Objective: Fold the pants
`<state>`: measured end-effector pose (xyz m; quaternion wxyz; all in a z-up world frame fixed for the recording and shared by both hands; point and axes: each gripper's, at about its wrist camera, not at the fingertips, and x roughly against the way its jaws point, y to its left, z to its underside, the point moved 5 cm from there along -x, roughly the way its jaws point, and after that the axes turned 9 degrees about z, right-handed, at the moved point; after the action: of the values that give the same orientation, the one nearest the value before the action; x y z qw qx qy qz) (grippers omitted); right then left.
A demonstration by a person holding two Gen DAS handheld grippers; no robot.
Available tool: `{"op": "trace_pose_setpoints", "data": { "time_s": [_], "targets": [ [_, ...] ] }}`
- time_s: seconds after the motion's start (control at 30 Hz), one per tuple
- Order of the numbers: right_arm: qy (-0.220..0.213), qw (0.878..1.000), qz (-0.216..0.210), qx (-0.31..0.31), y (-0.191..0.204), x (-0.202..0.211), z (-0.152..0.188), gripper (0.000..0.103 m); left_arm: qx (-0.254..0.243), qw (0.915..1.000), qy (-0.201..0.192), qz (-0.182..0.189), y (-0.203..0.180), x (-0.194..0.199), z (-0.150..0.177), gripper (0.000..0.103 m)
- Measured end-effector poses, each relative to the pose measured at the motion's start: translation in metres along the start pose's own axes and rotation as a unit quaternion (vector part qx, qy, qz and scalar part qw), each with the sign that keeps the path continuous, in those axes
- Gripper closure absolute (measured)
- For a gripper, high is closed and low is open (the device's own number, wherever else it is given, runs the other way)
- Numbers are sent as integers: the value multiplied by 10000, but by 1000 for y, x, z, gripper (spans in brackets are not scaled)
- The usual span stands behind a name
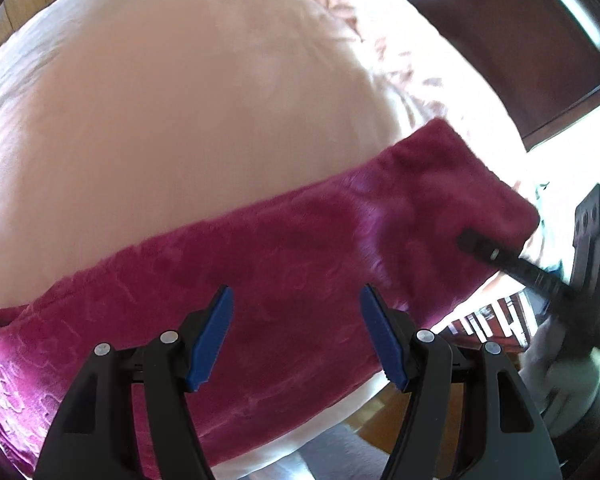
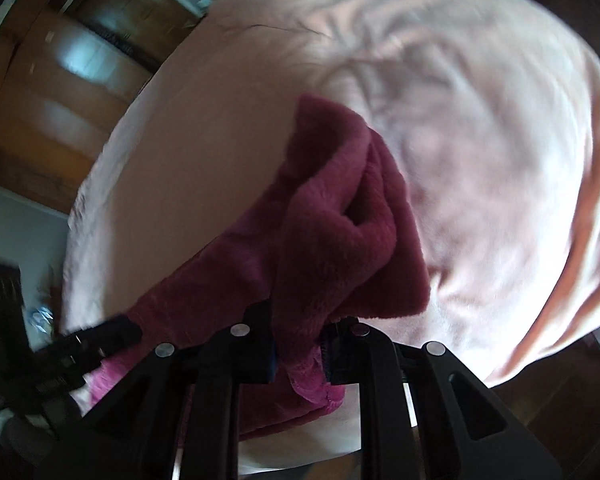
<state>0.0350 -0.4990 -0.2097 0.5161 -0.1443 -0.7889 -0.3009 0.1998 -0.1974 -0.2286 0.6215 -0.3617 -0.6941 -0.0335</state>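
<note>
Fuzzy magenta pants [image 1: 280, 248] lie as a long band across a pale pink bed cover [image 1: 180, 120]. My left gripper [image 1: 296, 304] hovers open just above the band's middle, its blue pads apart with nothing pinched. One end of the pants [image 2: 340, 220] is lifted off the cover and bunched in folds. My right gripper [image 2: 300, 356] is shut on it, with the fabric squeezed between its pads. The right gripper [image 1: 474, 244] also shows in the left wrist view, at the band's right end. The left gripper [image 2: 100, 336] appears blurred at the lower left of the right wrist view.
The bed cover [image 2: 480, 140] is wrinkled towards the far side. The bed's near edge [image 1: 340, 400] runs just below the pants, with floor beyond it. Dark wooden furniture [image 1: 500, 40] stands at the upper right, and wooden panels [image 2: 60, 100] to the left.
</note>
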Motion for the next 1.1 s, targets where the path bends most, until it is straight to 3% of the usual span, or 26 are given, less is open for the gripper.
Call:
{"op": "trace_pose_setpoints", "data": {
  "time_s": [0.23, 0.53, 0.67, 0.9, 1.1],
  "targets": [
    [-642, 9871, 464, 1392, 81, 34, 20, 88, 620, 9971, -321, 317, 30, 30, -8, 37],
    [-975, 9539, 374, 2814, 184, 56, 73, 88, 1552, 9850, -706, 284, 111, 74, 25, 37],
    [-861, 9405, 176, 3282, 237, 44, 98, 88, 2007, 9753, -886, 264, 156, 100, 54, 37],
    [-307, 9097, -99, 4139, 315, 6, 184, 88, 2670, 9589, -952, 145, 229, 131, 123, 37],
    [323, 8793, 125, 4749, 333, -45, 258, 88, 3100, 9475, -753, 205, 275, 131, 179, 37]
  ]
}}
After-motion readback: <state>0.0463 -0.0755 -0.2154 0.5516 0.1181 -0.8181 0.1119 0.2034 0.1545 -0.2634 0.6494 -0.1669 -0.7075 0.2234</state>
